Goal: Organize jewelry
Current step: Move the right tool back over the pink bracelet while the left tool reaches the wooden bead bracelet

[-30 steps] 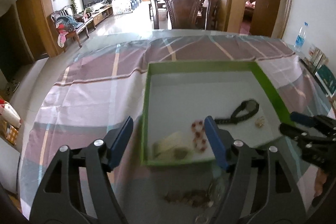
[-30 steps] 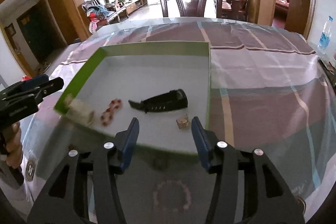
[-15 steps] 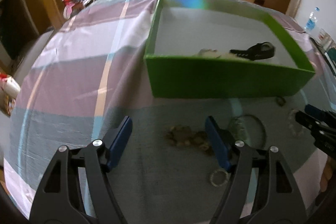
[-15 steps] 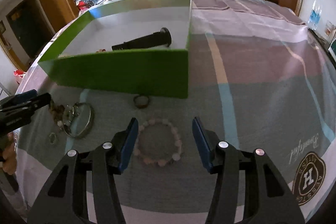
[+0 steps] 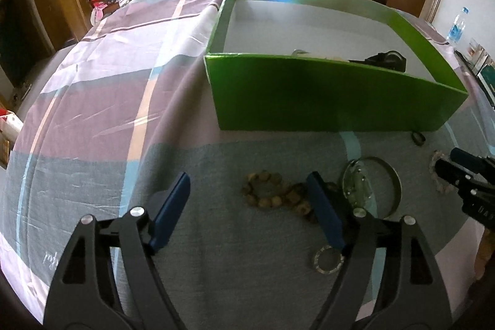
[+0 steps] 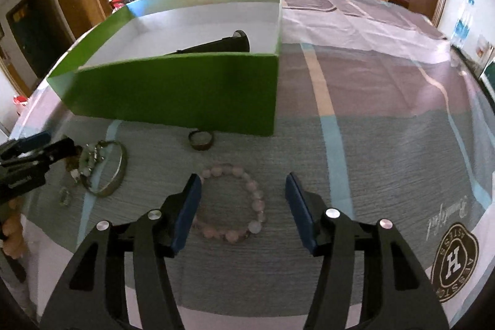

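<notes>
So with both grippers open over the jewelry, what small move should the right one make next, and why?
Probably lower the right gripper and close on the pink bead bracelet. It is open, and the bracelet lies flat on the cloth between its fingers, outside the green box. The left gripper is likewise open over the brown bead bracelet.

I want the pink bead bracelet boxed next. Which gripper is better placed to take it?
Right. The right gripper is open with the pink bead bracelet between its fingers; the left gripper is open over the brown bead bracelet.
</notes>
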{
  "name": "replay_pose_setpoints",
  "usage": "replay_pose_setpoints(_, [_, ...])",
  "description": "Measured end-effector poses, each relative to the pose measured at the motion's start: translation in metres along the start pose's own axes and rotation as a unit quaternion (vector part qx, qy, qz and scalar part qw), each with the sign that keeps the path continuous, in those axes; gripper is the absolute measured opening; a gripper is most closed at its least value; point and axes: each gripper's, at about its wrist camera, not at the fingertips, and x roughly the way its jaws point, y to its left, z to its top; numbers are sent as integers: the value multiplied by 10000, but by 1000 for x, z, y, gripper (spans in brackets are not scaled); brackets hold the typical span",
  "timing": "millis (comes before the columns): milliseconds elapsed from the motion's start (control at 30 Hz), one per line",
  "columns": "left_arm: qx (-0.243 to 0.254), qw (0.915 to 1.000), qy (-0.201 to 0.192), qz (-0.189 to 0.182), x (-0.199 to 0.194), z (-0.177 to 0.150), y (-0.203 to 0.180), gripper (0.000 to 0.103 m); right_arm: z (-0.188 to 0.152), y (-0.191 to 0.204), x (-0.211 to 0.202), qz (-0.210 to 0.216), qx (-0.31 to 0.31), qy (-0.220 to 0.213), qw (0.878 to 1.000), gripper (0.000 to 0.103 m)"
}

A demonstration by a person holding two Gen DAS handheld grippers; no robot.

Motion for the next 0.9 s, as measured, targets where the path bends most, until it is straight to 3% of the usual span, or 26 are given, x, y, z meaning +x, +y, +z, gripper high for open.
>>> replay_pose_setpoints(333, [-26,10000,11,53,2,1,0,83,-5,20,-1,131,-445,-9,9989,57])
replay_pose_setpoints(900, [-48,10000,23,46,4,1,2,86,-6,20,0,109,-436,-25,9990,63])
